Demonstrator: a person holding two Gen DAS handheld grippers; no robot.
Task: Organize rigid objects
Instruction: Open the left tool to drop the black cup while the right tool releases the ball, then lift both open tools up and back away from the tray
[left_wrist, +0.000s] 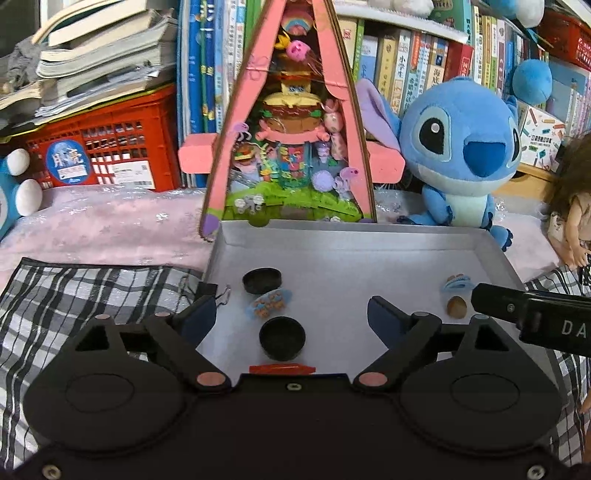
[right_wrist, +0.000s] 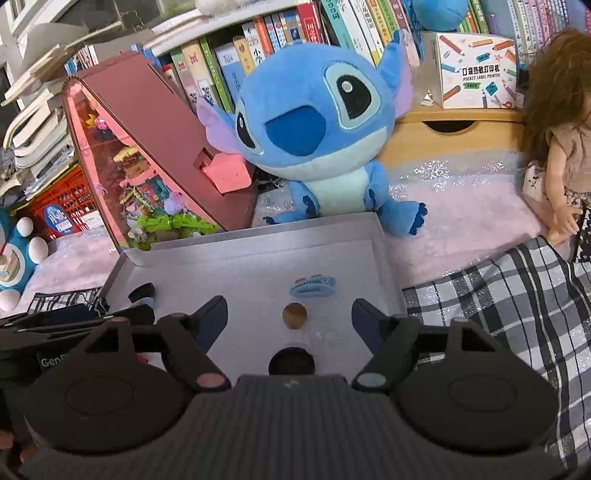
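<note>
A shallow grey tray (left_wrist: 354, 236) (right_wrist: 384, 254) holds small things. In the left wrist view these are two black round caps (left_wrist: 261, 280) (left_wrist: 282, 338), a blue-orange patterned piece (left_wrist: 269, 303), a red flat piece (left_wrist: 282, 368), a blue hair clip (left_wrist: 457, 283) and a brown round piece (left_wrist: 457, 306). My left gripper (left_wrist: 291, 315) is open and empty over the tray. My right gripper (right_wrist: 289, 314) is open and empty above the brown piece (right_wrist: 294, 315), near the clip (right_wrist: 313, 286) and a black cap (right_wrist: 291, 362).
A pink triangular toy house (left_wrist: 288, 122) and a blue plush (left_wrist: 458, 147) stand behind the tray. A doll (right_wrist: 561, 147) sits at the right. A checked cloth (left_wrist: 74, 295) (right_wrist: 498, 295) flanks the tray. A red crate (left_wrist: 110, 147) and bookshelves are behind.
</note>
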